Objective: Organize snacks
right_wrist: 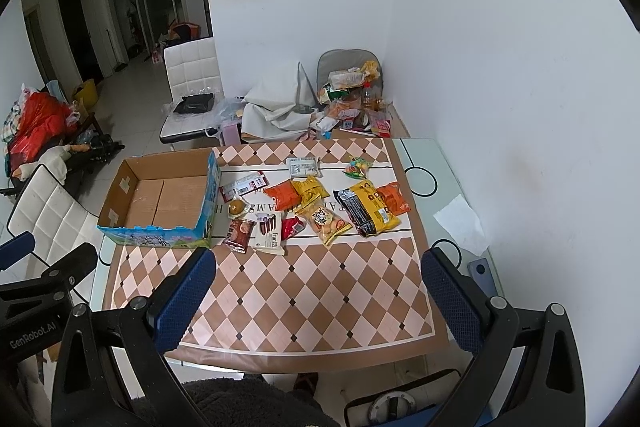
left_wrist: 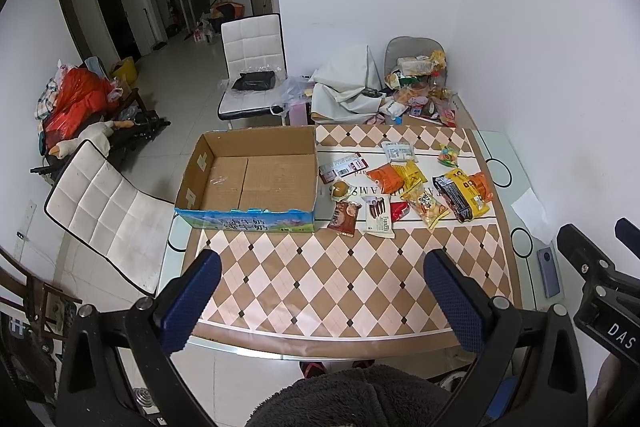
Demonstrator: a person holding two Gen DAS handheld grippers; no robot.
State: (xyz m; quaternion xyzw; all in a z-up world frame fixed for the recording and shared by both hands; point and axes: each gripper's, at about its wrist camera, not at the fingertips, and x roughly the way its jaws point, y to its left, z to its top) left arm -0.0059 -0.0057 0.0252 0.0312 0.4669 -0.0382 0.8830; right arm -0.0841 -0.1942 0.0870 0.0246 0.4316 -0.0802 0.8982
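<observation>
An open, empty cardboard box (left_wrist: 256,179) (right_wrist: 160,203) stands at the table's left side. Right of it lie several snack packs: a brown pack (left_wrist: 343,218) (right_wrist: 239,235), a white Franzzi pack (left_wrist: 378,215) (right_wrist: 270,233), an orange bag (left_wrist: 383,177) (right_wrist: 283,195), a big black-and-yellow bag (left_wrist: 462,197) (right_wrist: 366,207). My left gripper (left_wrist: 322,301) is open and empty above the table's near edge. My right gripper (right_wrist: 318,301) is open and empty, also above the near edge, well short of the snacks.
The table (left_wrist: 352,279) has a brown-and-cream diamond cloth. A phone (left_wrist: 548,273) and white paper (left_wrist: 530,215) lie at its right edge by the wall. White chairs (left_wrist: 108,215) stand left and behind. A cluttered pile (left_wrist: 420,87) sits beyond the far end.
</observation>
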